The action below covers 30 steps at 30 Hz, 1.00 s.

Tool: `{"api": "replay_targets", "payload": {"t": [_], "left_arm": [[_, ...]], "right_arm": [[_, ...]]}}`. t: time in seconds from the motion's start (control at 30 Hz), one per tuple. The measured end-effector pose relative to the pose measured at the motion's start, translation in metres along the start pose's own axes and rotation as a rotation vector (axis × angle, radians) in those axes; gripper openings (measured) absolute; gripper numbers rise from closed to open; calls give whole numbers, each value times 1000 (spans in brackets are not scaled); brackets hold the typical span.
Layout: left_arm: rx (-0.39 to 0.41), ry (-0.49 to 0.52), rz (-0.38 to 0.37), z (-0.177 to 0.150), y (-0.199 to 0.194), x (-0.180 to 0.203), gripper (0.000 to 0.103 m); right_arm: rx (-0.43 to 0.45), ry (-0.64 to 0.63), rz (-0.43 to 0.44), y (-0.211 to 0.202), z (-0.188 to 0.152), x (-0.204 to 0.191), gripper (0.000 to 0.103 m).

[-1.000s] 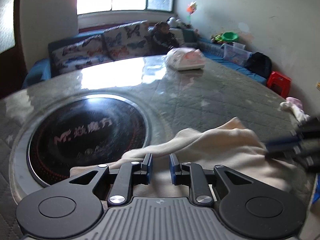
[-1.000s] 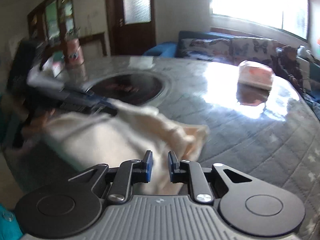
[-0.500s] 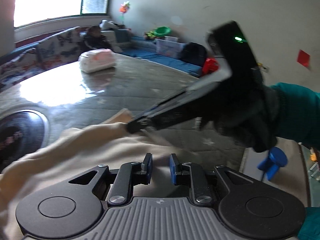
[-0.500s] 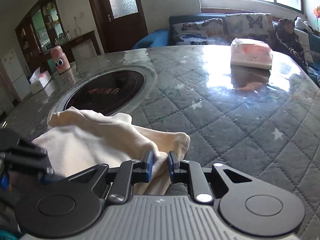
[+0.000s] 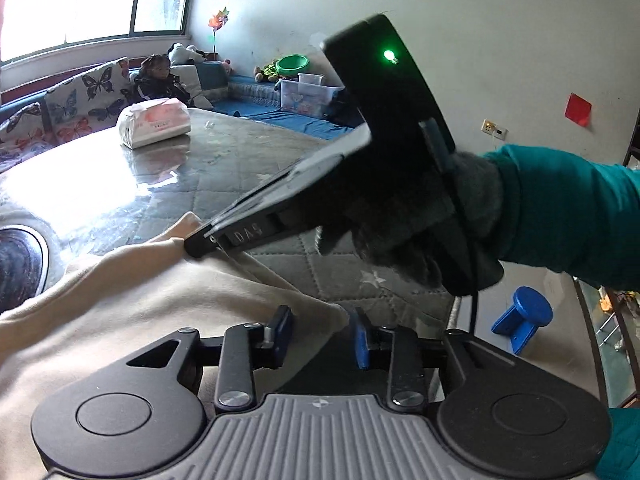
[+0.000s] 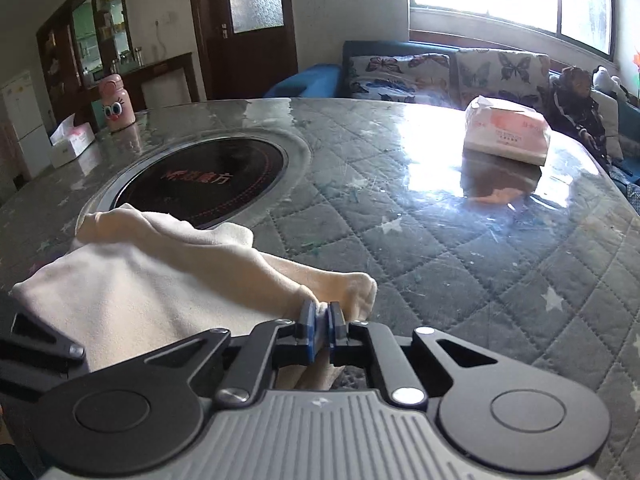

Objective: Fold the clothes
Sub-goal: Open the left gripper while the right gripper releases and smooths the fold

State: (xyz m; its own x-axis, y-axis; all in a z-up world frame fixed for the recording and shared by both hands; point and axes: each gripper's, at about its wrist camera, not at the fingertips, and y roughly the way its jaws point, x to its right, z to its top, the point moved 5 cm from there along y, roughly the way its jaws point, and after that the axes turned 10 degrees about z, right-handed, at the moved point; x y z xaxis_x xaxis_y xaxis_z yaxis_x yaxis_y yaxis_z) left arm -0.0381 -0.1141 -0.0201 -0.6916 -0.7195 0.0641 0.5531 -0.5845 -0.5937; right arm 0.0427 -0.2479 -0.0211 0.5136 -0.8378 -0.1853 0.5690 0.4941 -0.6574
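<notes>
Right wrist view: the right tool is clenched on a bunched corner of the cream garment, which lies spread on the quilted tabletop near its close edge. The cloth's far fold overlaps the rim of the round black cooktop set into the tabletop. Past the cloth the surface runs bare up to a soft pack of tissues; a pink bottle and a tissue box with a sheet poking out stand at the far left edge.

Left wrist view: the left tool is released, its blue pads apart with a corner of the cream garment lying between them, not pinched. The right tool, held in a grey-gloved hand, grips the cloth's far corner. The tabletop's near edge falls away just right of the left tool, with a blue stool on the floor below. A clear storage bin sits by the wall; its contents cannot be made out.
</notes>
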Motion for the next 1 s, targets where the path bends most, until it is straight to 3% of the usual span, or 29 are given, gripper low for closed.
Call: {"api": "replay_targets", "payload": {"t": [0.27,0.43,0.57,0.8,1.0], "left_arm": [[38,-41,24,-7,-24,-9,36],[65,-144,163,-19,-55,-49,36],[48,-230,252,-35,-66,-79,36],[37,-324,277,-66,-75,-101,36],[62,-335,289,-56,-82,-107,36]], "right_arm": [[70,-78,-6,-29,6,-22,11],[95,-110,63,-40,-1,-53,12],[80,-114,110,-34,-15,-72,18],[70,-175,118,-29,-30,-93,20],[86,-261,86,-33,-29,-105,24]]}}
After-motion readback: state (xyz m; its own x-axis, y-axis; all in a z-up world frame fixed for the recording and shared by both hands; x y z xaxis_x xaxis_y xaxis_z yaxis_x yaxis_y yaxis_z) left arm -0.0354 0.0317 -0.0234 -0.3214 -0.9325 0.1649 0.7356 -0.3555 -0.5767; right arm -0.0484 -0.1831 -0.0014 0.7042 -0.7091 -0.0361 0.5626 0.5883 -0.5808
